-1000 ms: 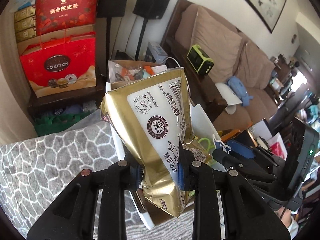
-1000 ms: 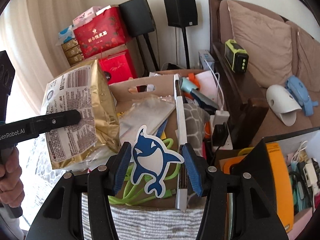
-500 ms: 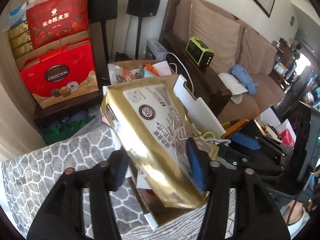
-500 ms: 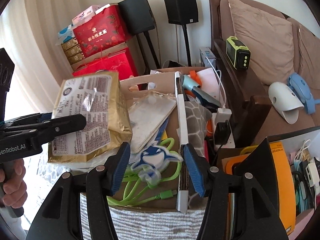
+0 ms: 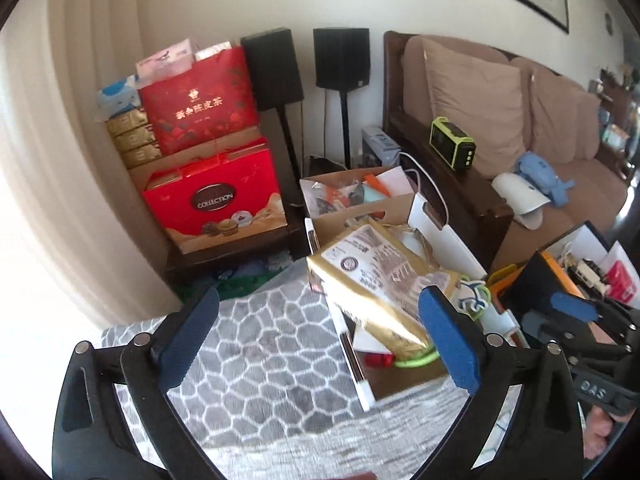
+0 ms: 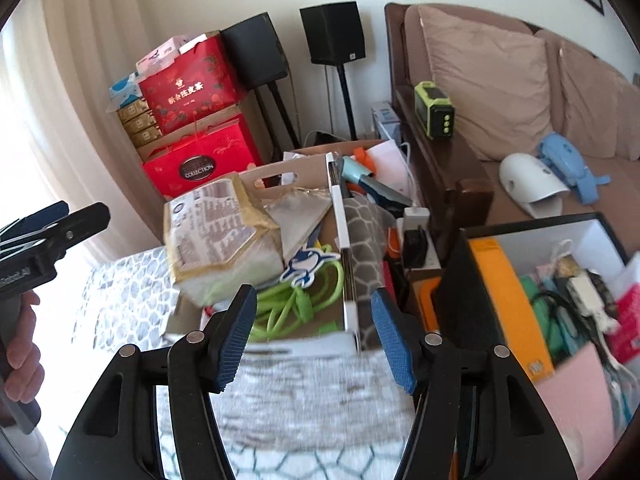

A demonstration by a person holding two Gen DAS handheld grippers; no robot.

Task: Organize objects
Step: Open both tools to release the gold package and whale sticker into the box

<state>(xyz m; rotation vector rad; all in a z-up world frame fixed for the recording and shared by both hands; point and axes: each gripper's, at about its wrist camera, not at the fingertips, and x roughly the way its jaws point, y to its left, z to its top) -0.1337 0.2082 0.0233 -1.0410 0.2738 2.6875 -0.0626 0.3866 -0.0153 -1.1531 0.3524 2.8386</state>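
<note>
A gold foil packet (image 5: 380,276) with a white label lies on top of the things in an open cardboard box (image 5: 404,380); it also shows in the right wrist view (image 6: 220,240). A blue whale sticker (image 6: 306,264) and a green cable (image 6: 296,300) lie in the same box (image 6: 304,338). My left gripper (image 5: 316,340) is open and empty, held back from the box. My right gripper (image 6: 314,332) is open and empty at the box's near edge.
The box stands on a grey patterned cloth (image 5: 248,344). Red gift boxes (image 5: 216,200) are stacked at the back left, with two black speakers (image 5: 340,58) and a brown sofa (image 5: 472,92). A second box (image 6: 560,280) of cables and packets is on the right.
My left gripper let go of the gold packet, which now lies in the box, and drew back. My right gripper let go of the whale sticker and drew back too.
</note>
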